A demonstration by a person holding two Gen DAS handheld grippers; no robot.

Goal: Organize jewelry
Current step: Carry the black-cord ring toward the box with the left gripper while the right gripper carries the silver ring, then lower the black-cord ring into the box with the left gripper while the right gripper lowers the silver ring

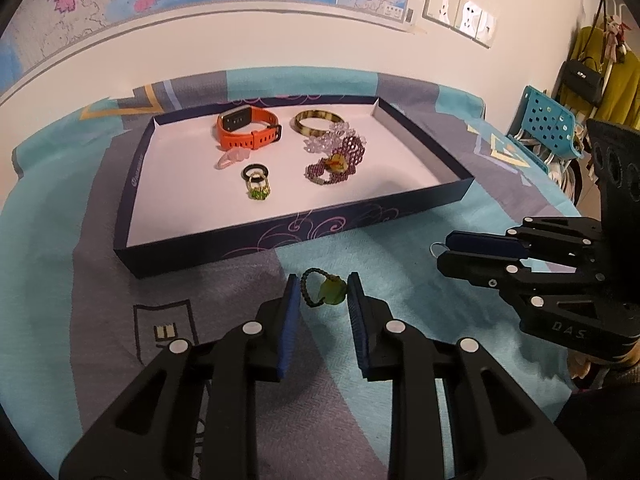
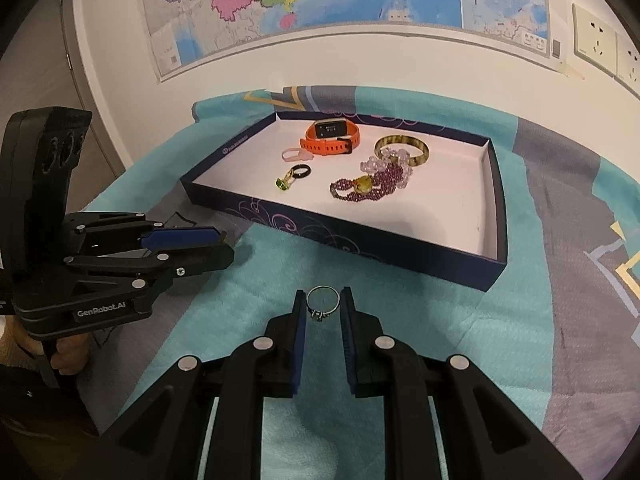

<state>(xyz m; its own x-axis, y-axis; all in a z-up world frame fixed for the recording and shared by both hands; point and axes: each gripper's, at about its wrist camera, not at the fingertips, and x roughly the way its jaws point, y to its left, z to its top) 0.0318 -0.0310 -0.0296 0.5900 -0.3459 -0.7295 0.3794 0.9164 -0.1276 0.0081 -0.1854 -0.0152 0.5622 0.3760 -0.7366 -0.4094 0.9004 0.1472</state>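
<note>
My left gripper [image 1: 323, 294] is shut on a dark beaded ring with a green stone [image 1: 325, 293], held just above the cloth in front of the tray. In the right wrist view my right gripper [image 2: 322, 307] is shut on a thin silver ring [image 2: 322, 302], its pads pressing both sides. A dark blue tray [image 1: 224, 246] [image 2: 400, 254] with a white floor lies beyond both grippers. It holds an orange watch [image 1: 248, 126] [image 2: 332, 136], a striped bangle [image 1: 318, 122] [image 2: 402, 148], purple beaded bracelets [image 1: 340, 158] [image 2: 368, 184] and small rings [image 1: 256, 178] [image 2: 294, 174].
A teal and grey patterned cloth [image 1: 80, 216] [image 2: 568, 320] covers the table. A wall with maps [image 2: 320, 0] stands close behind it. A blue perforated chair [image 1: 548, 120] and hanging clothes and bags [image 1: 600, 72] are off to the right. A hand [image 2: 64, 354] grips the left handle.
</note>
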